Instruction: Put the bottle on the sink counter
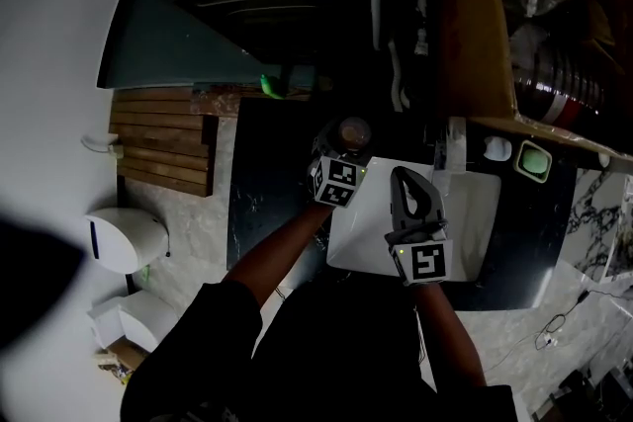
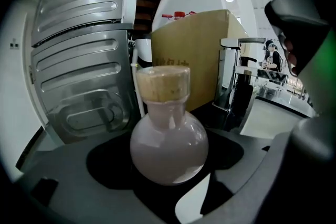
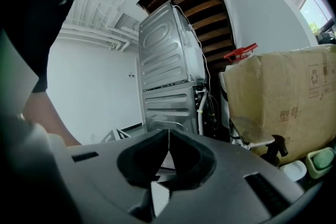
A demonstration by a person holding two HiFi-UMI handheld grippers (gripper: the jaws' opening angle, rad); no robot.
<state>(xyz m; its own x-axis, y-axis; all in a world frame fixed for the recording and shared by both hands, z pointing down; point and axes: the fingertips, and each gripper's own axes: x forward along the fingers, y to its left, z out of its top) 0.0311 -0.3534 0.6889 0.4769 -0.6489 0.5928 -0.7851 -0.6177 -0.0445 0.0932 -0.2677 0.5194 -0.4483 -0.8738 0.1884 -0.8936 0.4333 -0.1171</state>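
Two tongs are in play, and only one has work. The left tongs (image 1: 344, 151) are clamped on a round-bellied glass bottle (image 2: 168, 147) filled with pale, milky lilac liquid and plugged with a stubby cork stopper (image 2: 163, 83). The dark pads grip the belly from both sides. The right tongs (image 3: 168, 150) are pressed together with nothing between them, and hang over the white rectangular sink basin (image 1: 475, 212), just beside the left pair.

The bottle stands upright in the grasp: its long axis runs vertically, with the cork pointing up and the rounded base down. In the head view only the cork top shows, which fits that reading. It sits ahead of the left tongs, at the far left corner of the basin, about where the white rim meets the dark stone worktop (image 1: 262, 203). No view shows whether the base touches anything.

My judgement is that the carrying step is near its end. The left hand is the nearer one, since it already has the bottle. The worktop lies below and slightly to that hand's left, so the move is a short shift off the basin edge, then a straight descent with the axis kept vertical. The rounded base could rock or roll if released at a tilt.

Behind the bottle stand a ribbed steel appliance (image 2: 79, 60) and a brown cardboard box (image 2: 199, 55)
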